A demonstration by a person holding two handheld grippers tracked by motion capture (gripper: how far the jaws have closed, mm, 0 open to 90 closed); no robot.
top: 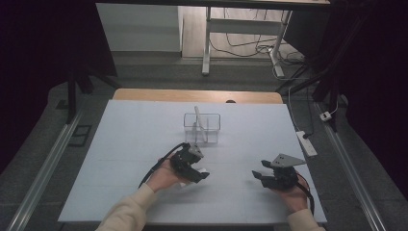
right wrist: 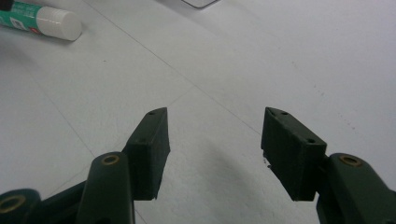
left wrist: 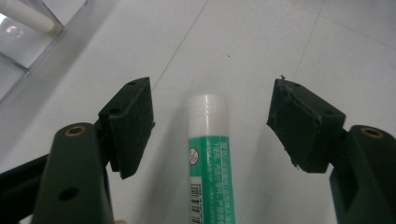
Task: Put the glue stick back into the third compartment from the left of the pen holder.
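A glue stick [left wrist: 208, 154] with a green label and a white cap lies flat on the white table [top: 120, 159]. My left gripper [left wrist: 210, 126] is open and straddles it, both pads clear of the tube. In the high view this gripper [top: 198, 172] sits just left of the table's middle, near a clear plastic box [top: 202, 127] that holds a leaning white stick [top: 198, 122]. My right gripper [top: 259, 169] hovers open near the front right with nothing between its jaws [right wrist: 212, 154]. Its view catches the glue stick [right wrist: 44, 19] farther off.
The box's corner [left wrist: 28, 46] is close at the upper left in the left gripper view. A power strip [top: 306, 143] lies off the table's right edge. A wooden edge [top: 197, 95] borders the back, with desk legs and cables on the floor beyond.
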